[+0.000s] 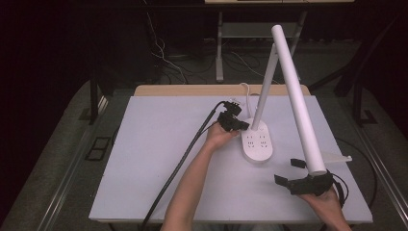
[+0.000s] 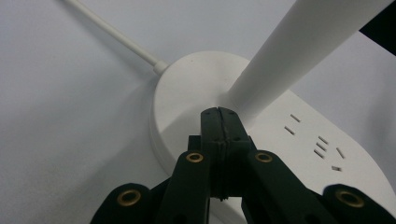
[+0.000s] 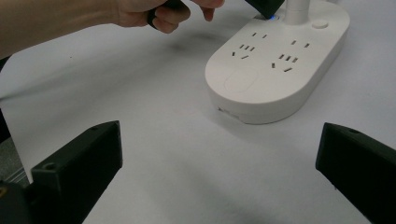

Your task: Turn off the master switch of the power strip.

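One lamp base (image 1: 257, 140) with two socket groups; left gripper (image 1: 245, 126), jaws pressed together, touches it beside the pole (image 1: 263, 91). Right gripper (image 1: 293, 174) spread wide, nearby.

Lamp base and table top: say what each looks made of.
Lamp base: likely moulded white plastic, smooth and matt, with rounded edges and crisp socket slots cut in. Table top: a pale grey, flat, matt sheet, perhaps laminate or a mat; a wood-coloured edge shows at its far side. The left gripper presses shut on the base.
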Motion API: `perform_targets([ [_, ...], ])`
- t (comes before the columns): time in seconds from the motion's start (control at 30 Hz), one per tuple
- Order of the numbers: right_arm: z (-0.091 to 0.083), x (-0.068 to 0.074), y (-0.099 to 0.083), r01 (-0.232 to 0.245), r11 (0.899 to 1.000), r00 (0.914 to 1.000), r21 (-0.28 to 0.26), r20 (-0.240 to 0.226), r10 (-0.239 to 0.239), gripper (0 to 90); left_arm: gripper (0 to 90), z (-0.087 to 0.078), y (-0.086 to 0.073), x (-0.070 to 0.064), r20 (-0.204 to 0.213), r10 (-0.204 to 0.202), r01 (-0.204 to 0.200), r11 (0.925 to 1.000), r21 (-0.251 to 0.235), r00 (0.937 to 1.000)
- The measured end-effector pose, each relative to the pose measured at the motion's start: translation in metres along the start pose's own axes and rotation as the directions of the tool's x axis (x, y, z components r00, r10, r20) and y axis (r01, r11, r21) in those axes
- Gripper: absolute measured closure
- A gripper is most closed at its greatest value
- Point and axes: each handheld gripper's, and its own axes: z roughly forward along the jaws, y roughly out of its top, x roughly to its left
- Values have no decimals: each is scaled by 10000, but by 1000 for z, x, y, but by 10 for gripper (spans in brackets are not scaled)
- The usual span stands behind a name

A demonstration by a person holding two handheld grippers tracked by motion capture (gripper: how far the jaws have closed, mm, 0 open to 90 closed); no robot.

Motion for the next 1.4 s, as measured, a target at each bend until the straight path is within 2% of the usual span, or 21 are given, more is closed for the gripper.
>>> perform_targets([
  [0.07,0,0,0,-44,10000,10000,14,-1,44,0,900,-1,1,1,9,93,-93,9999,136,10000],
  [0.13,0,1,0,-19,10000,10000,4,10,19,0,900,1,1,1,62,-166,166,9999,27,9998],
  [0.17,0,1,0,-37,10000,10000,1,7,37,0,900,1,1,0,26,-153,153,9999,51,9999],
  [0.23,0,1,0,-19,10000,10000,-33,7,19,0,900,0,2,-1,-94,65,-63,9998,200,9999],
  [0.27,0,2,1,-20,10000,10000,-42,11,20,0,900,1,2,-3,-198,-33,35,9999,119,9998],
  [0.33,0,2,1,10,10000,10000,-69,5,-10,0,900,1,2,-7,-445,303,-295,9994,201,9986],
  [0.4,0,2,1,51,10000,10000,-62,9,-51,0,900,1,2,-9,-589,390,-378,9991,208,9975],
  [0.6,0,2,1,23,9999,10000,-98,16,-23,0,900,2,3,-7,-485,78,-66,9997,247,9988],
  [0.67,0,2,1,-14,10000,10000,-96,12,14,0,900,1,3,-4,-317,-142,153,9992,370,9994],
  [0.7,-1,2,1,-29,9999,10000,-106,12,29,0,900,2,4,-5,-317,-314,322,9992,256,9990],
  [0.8,-1,2,1,26,9999,10000,-160,36,-26,0,900,2,3,-5,-162,-61,70,9986,524,9999],
  [0.83,-1,1,1,22,9999,10000,-169,37,-21,0,900,3,3,-6,-210,-170,178,9990,399,9996],
  [0.93,-1,2,1,20,9999,10000,-157,49,-20,0,900,2,2,-7,-249,-126,133,9995,287,9996],
  [0.97,-1,2,1,13,9999,10000,-144,32,-12,0,900,2,2,-8,-321,25,-15,9995,310,9995],
  [1.0,-1,2,1,12,9999,10000,-160,24,-12,0,900,2,2,-10,-362,-5,9,9999,111,9993],
  [1.07,-2,1,1,-2,9998,10000,-196,12,2,0,900,-2,3,-9,-456,443,-431,9987,286,9980],
  [1.1,-2,0,0,41,9997,10000,-220,16,-41,0,900,-3,3,-9,-483,348,-337,9992,221,9982],
  [1.2,-2,-3,0,-125,9996,9999,-236,22,126,0,900,-7,2,-6,-455,430,-424,9990,149,9980],
  [1.23,-3,-3,0,-135,9996,9999,-240,24,135,0,900,-12,3,-5,-322,289,-295,9993,-214,9991],
  [1.3,-3,-4,0,-135,9996,9999,-241,46,136,0,900,-15,4,-5,-341,294,-305,9990,-318,9990],
  [1.4,-4,-3,-2,-195,9994,9997,-279,115,198,0,900,-24,6,-8,-300,530,-536,9984,-195,9981],
])
